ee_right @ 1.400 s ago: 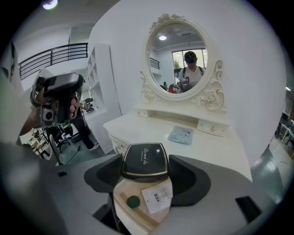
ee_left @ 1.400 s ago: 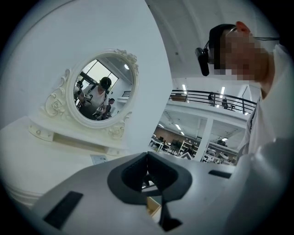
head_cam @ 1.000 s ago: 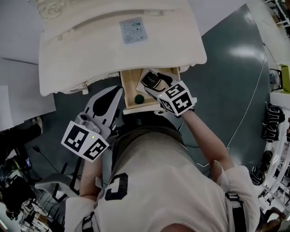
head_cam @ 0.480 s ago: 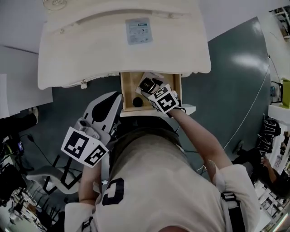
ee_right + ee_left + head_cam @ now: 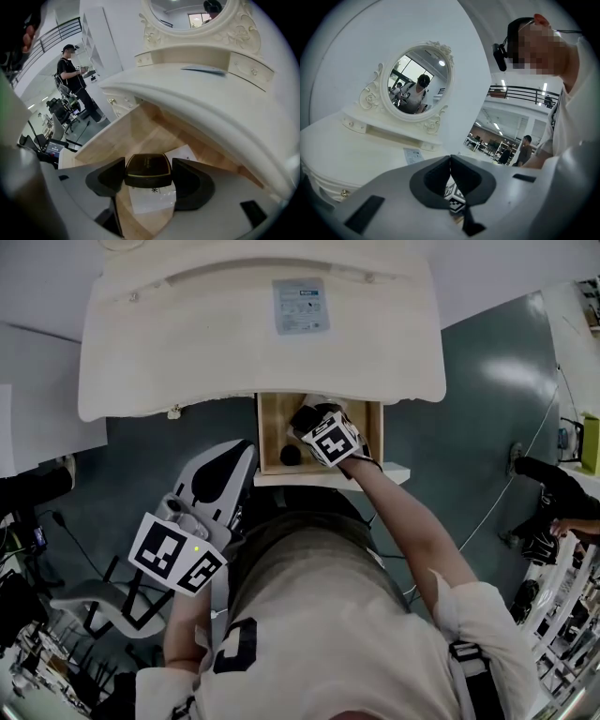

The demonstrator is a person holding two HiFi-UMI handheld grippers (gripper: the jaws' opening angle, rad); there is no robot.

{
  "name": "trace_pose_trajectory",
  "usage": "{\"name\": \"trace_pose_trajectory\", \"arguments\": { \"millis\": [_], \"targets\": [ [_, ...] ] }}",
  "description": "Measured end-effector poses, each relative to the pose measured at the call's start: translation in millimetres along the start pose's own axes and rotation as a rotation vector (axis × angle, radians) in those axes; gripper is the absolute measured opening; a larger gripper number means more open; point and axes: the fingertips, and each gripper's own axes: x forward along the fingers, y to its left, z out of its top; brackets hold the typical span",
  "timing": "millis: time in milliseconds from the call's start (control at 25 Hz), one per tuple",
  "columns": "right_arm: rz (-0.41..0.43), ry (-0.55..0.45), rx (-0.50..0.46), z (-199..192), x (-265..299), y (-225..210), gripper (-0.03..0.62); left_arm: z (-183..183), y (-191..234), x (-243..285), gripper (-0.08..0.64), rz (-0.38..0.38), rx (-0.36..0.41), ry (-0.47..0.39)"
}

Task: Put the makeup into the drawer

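A white dressing table with an oval carved mirror stands in a bright open hall. Its tabletop carries only a small printed sheet. Beneath the front edge, a wooden drawer is pulled open.

We hold the right tongs over the drawer, clenched on a dark makeup compact with a gold rim. They grip it by its two sides and keep it level. The compact hangs just above a white card lying on the drawer floor; we cannot tell whether it touches the card. A small dark round item lies near the drawer's front. The left tongs are pressed together with nothing between them, held back beside our body, well apart from the drawer.

We judge the step in hand to be setting the compact down. To do it well, we should lower it flat until it rests on the drawer floor, clear of the tabletop's overhang and the round item. Then we should part the tongs gently and draw straight back.
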Motion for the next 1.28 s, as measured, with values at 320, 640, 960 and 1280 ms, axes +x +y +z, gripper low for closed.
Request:
{"name": "trace_pose_trajectory", "arguments": {
  "millis": [320,640,960,1280],
  "targets": [
    [-0.042,0.055,0.037,-12,15,-9,0.330,-4,14,-24,0.057,0.016,-0.015,0.003],
    [-0.083,0.056,0.115,-21,23,-11,0.330,-5,26,-51,0.057,0.027,-0.017,0.015],
    [-0.127,0.033,0.103,-17,12,-7,0.330,-1,39,-62,0.057,-0.006,-0.003,0.012],
    [-0.107,-0.300,0.302,42,-63,25,0.330,11,33,-80,0.056,-0.070,0.024,-0.019]
  ]
}}
